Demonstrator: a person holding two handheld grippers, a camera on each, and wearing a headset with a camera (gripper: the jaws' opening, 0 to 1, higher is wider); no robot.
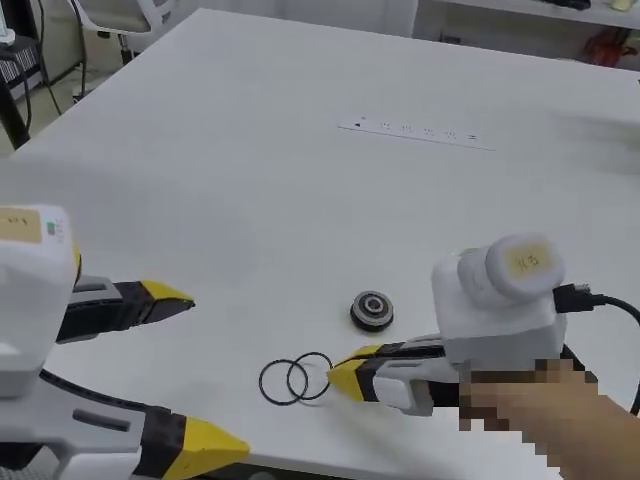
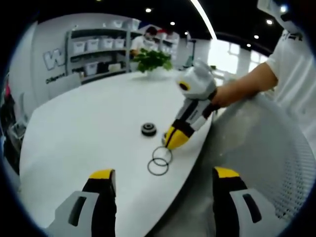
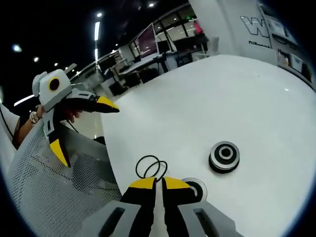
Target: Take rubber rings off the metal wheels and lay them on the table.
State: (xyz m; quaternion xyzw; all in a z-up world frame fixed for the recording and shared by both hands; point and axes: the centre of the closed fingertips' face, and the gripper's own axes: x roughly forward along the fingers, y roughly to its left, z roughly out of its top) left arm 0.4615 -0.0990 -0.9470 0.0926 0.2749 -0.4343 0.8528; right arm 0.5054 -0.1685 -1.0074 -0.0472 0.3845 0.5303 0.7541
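Two black rubber rings (image 1: pixel 295 380) (image 2: pixel 159 163) (image 3: pixel 150 168) lie overlapping on the white table (image 1: pixel 300 200), near its front edge. A metal wheel (image 1: pixel 372 310) (image 2: pixel 148 129) (image 3: pixel 224 157) lies flat a little beyond them. My right gripper (image 1: pixel 335 377) (image 2: pixel 175 138) (image 3: pixel 158 182) is shut, its yellow tips low at the rings' right side with nothing visible between them. A round, dark-centred thing (image 3: pixel 195 187) is partly hidden by its right jaw. My left gripper (image 1: pixel 215 375) (image 2: pixel 164 173) (image 3: pixel 89 133) is held wide open and empty at the left, off the table's front edge.
A white power strip (image 1: pixel 415 131) lies farther back on the table. A grey mesh chair back (image 2: pixel 247 148) (image 3: pixel 54 187) stands by the table's near edge. Shelves and a potted plant (image 2: pixel 152 59) are beyond the far end.
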